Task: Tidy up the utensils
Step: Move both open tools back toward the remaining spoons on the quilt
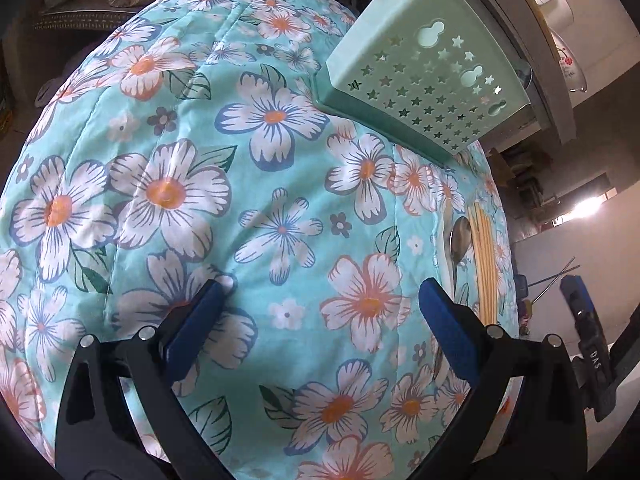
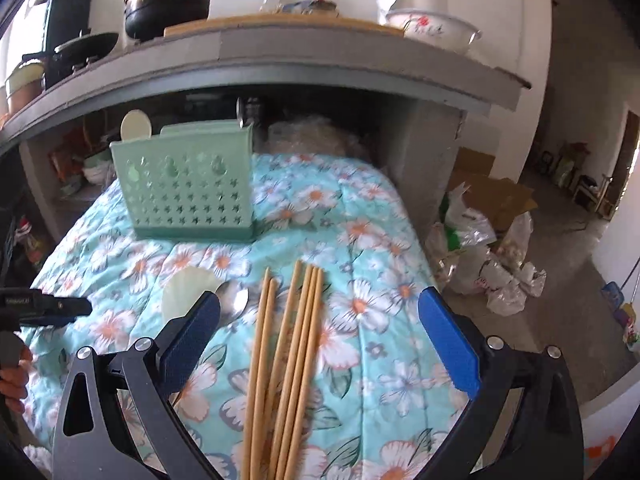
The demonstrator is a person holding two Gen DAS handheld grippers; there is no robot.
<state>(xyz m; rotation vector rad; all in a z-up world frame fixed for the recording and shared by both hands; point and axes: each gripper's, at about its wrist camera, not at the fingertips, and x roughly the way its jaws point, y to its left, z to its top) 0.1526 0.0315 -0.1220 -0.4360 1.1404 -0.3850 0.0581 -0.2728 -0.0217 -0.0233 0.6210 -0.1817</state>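
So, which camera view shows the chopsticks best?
The right wrist view: the chopsticks lie in the middle, between the open fingers, nearly whole on the flowered cloth. The left wrist view shows the same chopsticks only as a thin bundle near its right edge, beside the metal spoon.

Two identical handheld grippers: the left gripper (image 1: 320, 312) and right gripper (image 2: 320, 320) each have black angular arms, round silver screws near the joints, and flat blue rubber-like finger pads (image 2: 448, 344).
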